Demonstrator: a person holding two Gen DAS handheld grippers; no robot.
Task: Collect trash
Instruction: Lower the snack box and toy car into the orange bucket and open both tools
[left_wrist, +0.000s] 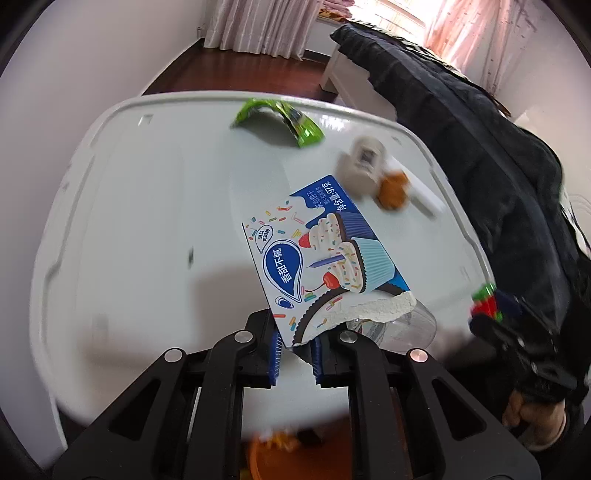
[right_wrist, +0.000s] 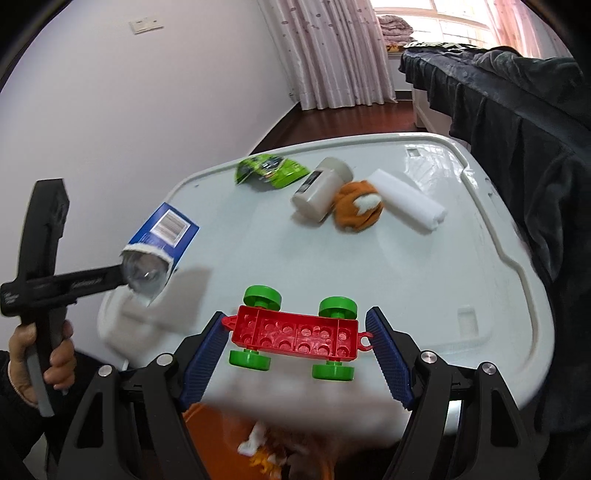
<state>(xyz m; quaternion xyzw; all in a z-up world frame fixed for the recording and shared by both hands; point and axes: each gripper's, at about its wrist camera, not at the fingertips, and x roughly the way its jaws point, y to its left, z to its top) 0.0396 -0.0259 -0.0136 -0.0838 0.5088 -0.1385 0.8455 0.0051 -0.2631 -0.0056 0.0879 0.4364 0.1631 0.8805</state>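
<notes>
Left gripper (left_wrist: 295, 354) has its fingers clamped on the torn cookie box (left_wrist: 317, 258), carried clear above the white bench (left_wrist: 147, 221), likely bound for the orange bin (left_wrist: 258, 458) below its near edge. Right gripper (right_wrist: 295, 354) holds the red toy car (right_wrist: 295, 336) end to end between wide fingers. Green wrapper (right_wrist: 271, 170) waits near the far rim, open room around it.

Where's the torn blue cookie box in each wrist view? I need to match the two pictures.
Left wrist: the torn blue cookie box fills the centre, its torn lower edge clamped in the left gripper.
Right wrist: the box is at the left edge, lifted off the table, with a clear plastic tray showing in its torn end.
Shared landmark: the green wrapper near the white table's far rim.
</notes>
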